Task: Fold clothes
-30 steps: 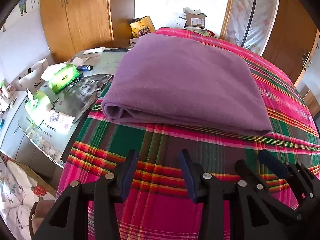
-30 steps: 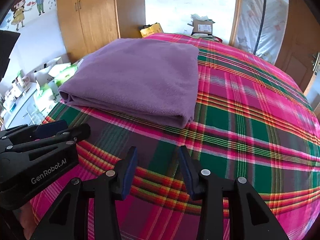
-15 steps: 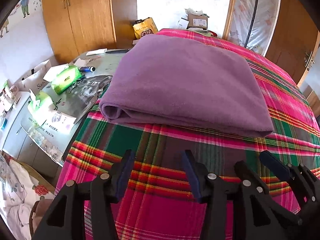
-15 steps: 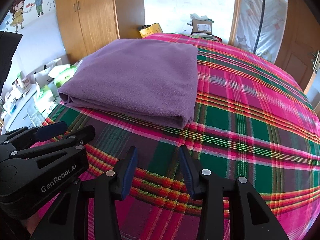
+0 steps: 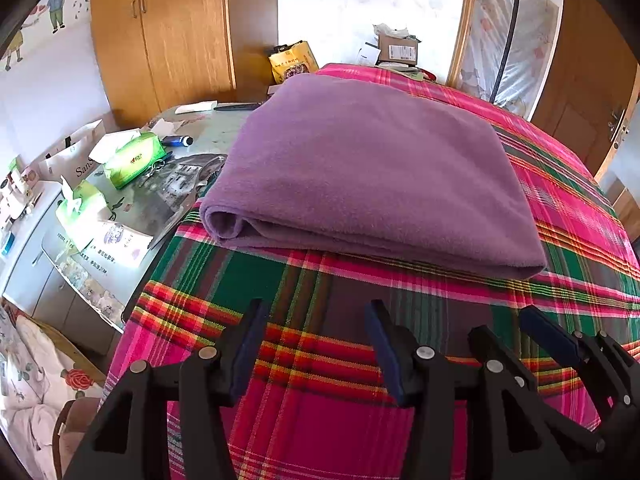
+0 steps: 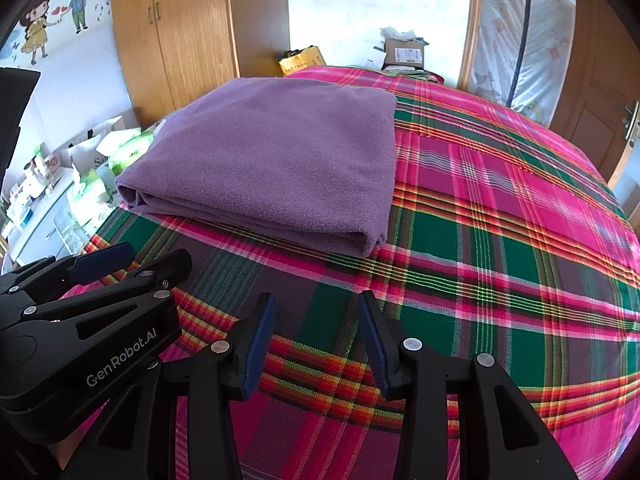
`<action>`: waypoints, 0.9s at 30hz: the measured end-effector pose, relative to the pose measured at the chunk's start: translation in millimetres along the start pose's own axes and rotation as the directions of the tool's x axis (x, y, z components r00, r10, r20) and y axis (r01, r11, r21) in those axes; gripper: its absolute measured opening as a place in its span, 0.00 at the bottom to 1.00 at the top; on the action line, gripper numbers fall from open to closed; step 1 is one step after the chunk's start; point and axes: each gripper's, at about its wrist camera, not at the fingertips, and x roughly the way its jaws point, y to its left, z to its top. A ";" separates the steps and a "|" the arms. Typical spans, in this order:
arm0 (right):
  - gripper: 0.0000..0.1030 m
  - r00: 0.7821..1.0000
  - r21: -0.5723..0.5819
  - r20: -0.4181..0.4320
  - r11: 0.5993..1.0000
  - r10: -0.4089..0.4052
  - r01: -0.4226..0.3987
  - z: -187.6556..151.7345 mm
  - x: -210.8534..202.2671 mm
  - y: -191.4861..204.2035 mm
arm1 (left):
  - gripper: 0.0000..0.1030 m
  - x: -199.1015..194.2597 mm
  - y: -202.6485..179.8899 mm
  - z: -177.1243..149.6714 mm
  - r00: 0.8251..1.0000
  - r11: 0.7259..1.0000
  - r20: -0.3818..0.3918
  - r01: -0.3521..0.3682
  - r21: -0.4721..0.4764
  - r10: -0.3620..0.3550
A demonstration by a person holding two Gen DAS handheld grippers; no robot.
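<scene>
A purple fleece cloth (image 5: 368, 176) (image 6: 272, 160) lies folded into a thick rectangle on the left half of the plaid bedcover (image 5: 352, 292) (image 6: 500, 240). Its folded layers face me along the near edge. My left gripper (image 5: 316, 308) hovers over the bedcover just short of that near edge, open, with nothing between its fingers. My right gripper (image 6: 316, 298) is close beside it on the right, also open and empty, in front of the cloth's near right corner. Each wrist view shows the other gripper: the right gripper (image 5: 504, 320) and the left gripper (image 6: 152, 254).
A low table (image 5: 192, 184) left of the bed holds green tissue packs (image 5: 132, 158), papers and small items. A wooden wardrobe (image 5: 160, 32) stands behind it. Boxes (image 5: 396, 48) sit past the bed's far end, a door (image 5: 592, 92) at right.
The left gripper's fingers have spread a little wider apart. Neither hand has shifted, and the purple cloth lies as before.
</scene>
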 end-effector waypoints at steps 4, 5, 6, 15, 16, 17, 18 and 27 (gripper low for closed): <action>0.43 1.000 0.000 0.000 1.000 0.000 0.000 -0.2 0.4 -0.4 | 0.51 0.0 1.0 -0.6 1.000 1.000 0.008 0.002 -0.006 -0.002; 0.43 1.000 0.000 0.000 1.000 0.000 0.000 -0.8 -0.1 -0.1 | 0.51 -0.1 0.9 -0.7 1.000 1.000 0.008 0.002 -0.006 -0.002; 0.43 1.000 0.000 0.000 1.000 0.000 0.000 -0.8 -0.1 0.0 | 0.51 -0.1 0.8 -0.7 1.000 1.000 0.009 0.002 -0.006 -0.002; 0.43 1.000 0.000 0.000 1.000 0.000 0.000 -0.9 -0.2 0.2 | 0.51 0.2 1.9 -0.9 1.000 1.000 0.016 0.004 -0.011 -0.003; 0.43 1.000 0.000 0.000 1.000 0.000 0.000 -0.9 -0.2 0.3 | 0.51 0.3 2.0 -1.0 1.000 1.000 0.017 0.004 -0.011 -0.003; 0.43 1.000 0.000 0.000 1.000 0.000 0.000 -0.9 -0.1 0.5 | 0.51 0.3 1.9 -1.0 1.000 1.000 0.017 0.003 -0.011 -0.003; 0.43 1.000 0.000 0.000 1.000 0.000 0.000 -1.0 0.0 0.3 | 0.51 0.4 1.8 -1.0 1.000 1.000 0.018 0.004 -0.011 -0.003; 0.43 1.000 -0.001 0.000 1.000 -0.001 0.001 -0.4 0.7 0.3 | 0.51 0.2 3.1 -1.5 1.000 1.000 0.026 0.005 -0.014 -0.005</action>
